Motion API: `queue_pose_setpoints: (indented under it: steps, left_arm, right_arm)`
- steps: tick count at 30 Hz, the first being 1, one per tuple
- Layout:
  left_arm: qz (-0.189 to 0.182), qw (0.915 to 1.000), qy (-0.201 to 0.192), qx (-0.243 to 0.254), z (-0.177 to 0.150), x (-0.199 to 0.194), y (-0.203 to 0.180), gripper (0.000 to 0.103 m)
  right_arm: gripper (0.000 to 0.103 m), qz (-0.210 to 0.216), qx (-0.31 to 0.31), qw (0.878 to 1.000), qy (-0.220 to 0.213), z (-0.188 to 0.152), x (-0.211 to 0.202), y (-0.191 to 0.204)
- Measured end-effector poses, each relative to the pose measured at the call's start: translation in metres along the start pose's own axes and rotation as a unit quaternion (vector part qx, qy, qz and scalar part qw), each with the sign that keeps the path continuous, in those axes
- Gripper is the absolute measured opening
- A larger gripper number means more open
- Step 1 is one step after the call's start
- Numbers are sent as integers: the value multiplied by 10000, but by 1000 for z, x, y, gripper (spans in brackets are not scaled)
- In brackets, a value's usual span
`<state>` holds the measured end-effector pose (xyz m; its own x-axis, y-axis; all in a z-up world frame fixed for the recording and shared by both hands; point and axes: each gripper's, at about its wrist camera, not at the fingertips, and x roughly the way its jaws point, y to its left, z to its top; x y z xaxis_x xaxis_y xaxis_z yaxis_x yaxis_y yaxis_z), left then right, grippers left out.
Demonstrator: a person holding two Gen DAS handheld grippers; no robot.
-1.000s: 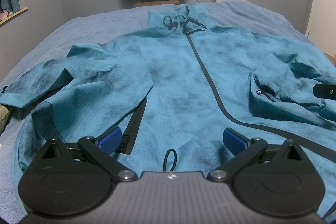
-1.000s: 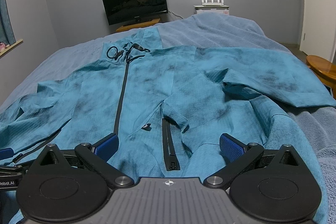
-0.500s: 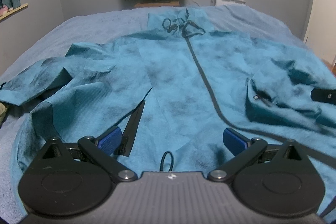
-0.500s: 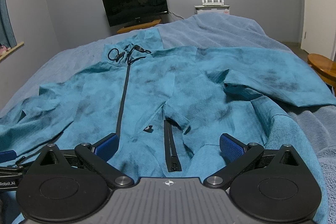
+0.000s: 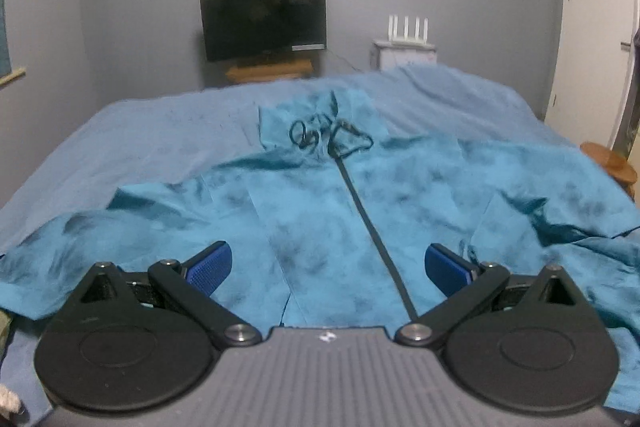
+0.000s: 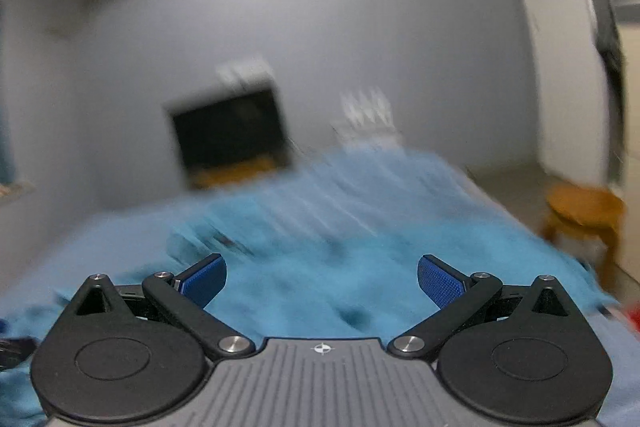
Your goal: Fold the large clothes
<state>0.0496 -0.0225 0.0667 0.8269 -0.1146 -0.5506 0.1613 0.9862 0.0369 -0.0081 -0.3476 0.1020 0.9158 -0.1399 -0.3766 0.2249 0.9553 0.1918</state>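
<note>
One bed fills both views, though the right wrist view is smeared by blur and little detail can be made out there. One teal jacket is spread front-up across the bedding, its dark zipper running down the middle; both sleeves are cut off at the frame edges. Bare bedding is seen beyond the collar. Two grippers, left gripper and right gripper, are held wide apart, gripping nothing, apparently above the jacket's lower part.
</note>
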Motion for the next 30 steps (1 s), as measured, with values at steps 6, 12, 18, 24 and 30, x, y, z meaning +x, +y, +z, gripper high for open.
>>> queue_pose_setpoints:
  steps: [6,12,18,24,30]
  left_arm:
    - [402,9975,467,-333,-15,49,24,103]
    - [596,9921,789,-776,-40,85,59,103]
    - [471,9837,1032,-1398,-51,120,88,103]
    - [317,9834,1288,-1240,-58,144,84,103]
    - [195,9813,1376,-1335,-60,148,87,103]
  right_arm:
    - [103,-899,2588,9613,297,-12,63,-123]
    - [99,-2342,3076,9217,334,-47,86,-195]
    - [82,-2079,4228,8813,355,-86,94,-236]
    - [70,-2164,4506,8659,175,-102,129,-256]
    - [37,-1875,4408,8763,-515,-95,147,-270]
